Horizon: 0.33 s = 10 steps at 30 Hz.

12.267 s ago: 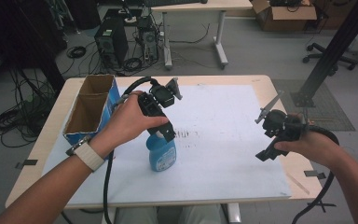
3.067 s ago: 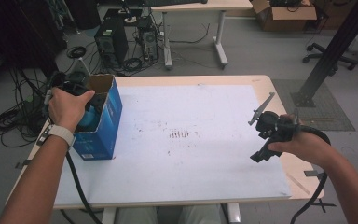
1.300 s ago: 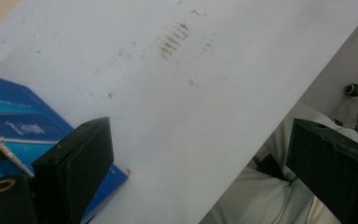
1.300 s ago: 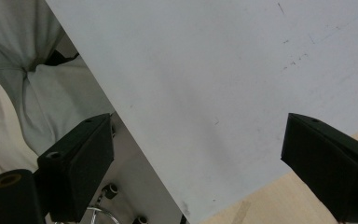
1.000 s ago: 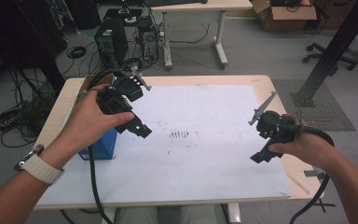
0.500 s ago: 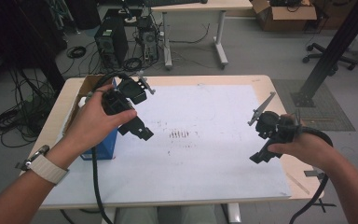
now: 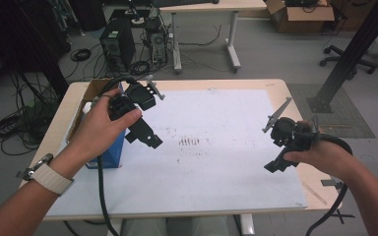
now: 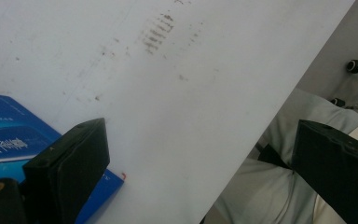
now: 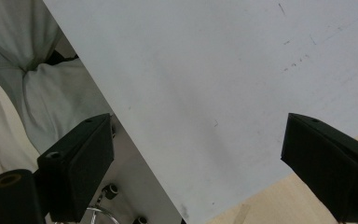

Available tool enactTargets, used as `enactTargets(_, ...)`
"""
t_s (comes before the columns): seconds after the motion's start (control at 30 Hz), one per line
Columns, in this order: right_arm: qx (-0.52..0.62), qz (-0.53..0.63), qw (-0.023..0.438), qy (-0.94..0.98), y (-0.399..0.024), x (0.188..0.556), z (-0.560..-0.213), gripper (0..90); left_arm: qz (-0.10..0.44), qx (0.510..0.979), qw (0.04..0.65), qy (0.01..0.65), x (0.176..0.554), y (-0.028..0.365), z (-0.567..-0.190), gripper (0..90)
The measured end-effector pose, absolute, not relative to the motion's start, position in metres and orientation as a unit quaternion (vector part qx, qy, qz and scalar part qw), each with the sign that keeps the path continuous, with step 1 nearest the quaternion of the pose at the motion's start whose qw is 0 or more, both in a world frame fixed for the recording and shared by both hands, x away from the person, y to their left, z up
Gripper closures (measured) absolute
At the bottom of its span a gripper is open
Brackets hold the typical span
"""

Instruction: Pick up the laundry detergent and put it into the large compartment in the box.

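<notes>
Left gripper (image 7: 145, 137) is held above the table (image 7: 275, 88), just right of the blue box (image 7: 110, 150); its jaws stand wide apart with nothing between them. In the left gripper view the box's blue corner (image 8: 9, 135) lies behind the left jaw, on the white sheet (image 8: 191, 93).

The box sits at the left side of the table, top open. A white object (image 7: 86, 107) shows inside at its left wall; what it is cannot be told. The left hand (image 7: 96, 130) covers much of the box in the high view.

Right gripper (image 7: 275, 164) hangs over the near right part of the sheet (image 7: 211, 123), jaws spread, empty, well apart from the box. A patch of dark smudges (image 7: 189, 142) marks the sheet between the two grippers.

Beyond the far edge: computer towers (image 7: 114, 44) and cables on the floor, a second table (image 7: 202, 5), a cardboard box (image 7: 300, 10).
</notes>
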State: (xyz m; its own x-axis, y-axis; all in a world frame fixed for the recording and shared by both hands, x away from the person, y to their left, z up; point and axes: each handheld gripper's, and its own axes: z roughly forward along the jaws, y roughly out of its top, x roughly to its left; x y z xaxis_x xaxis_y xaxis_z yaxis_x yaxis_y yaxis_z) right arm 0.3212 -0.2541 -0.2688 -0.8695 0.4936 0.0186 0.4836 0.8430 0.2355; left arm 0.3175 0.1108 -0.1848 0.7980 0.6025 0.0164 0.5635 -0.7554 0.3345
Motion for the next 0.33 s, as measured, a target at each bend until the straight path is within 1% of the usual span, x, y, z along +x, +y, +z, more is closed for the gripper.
enactTargets(0.33,0.255,0.116,0.021,0.96,-0.2539,0.3208,-0.2693,9.2,0.061,0.935,0.158,0.313,0.3185,0.1109,-0.1852,4.6)
